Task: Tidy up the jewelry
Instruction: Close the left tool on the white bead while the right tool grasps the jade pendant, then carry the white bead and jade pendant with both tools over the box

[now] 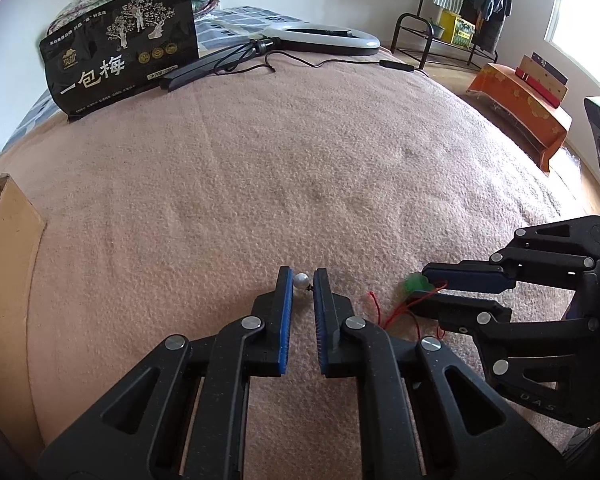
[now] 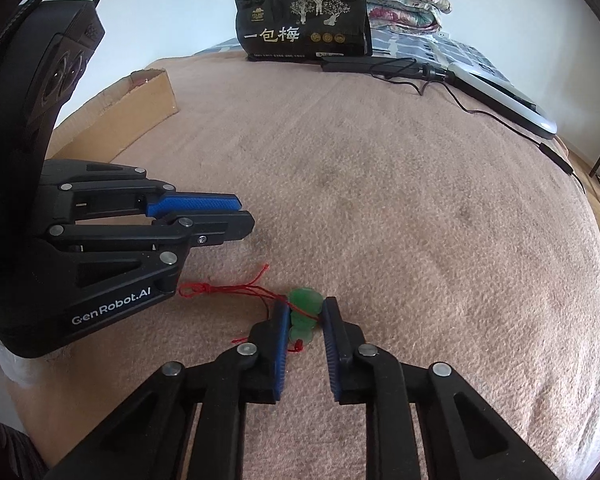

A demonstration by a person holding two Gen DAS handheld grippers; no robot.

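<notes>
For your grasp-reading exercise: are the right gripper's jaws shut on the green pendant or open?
Shut on it: the right gripper has both blue pads touching the green pendant, its red cord trailing left.

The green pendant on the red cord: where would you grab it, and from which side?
Grip the green pendant across its flat carved body, not its thin red cord. It lies flat on the blanket, so come from above, as the right hand-held gripper does, fingers either side.
</notes>
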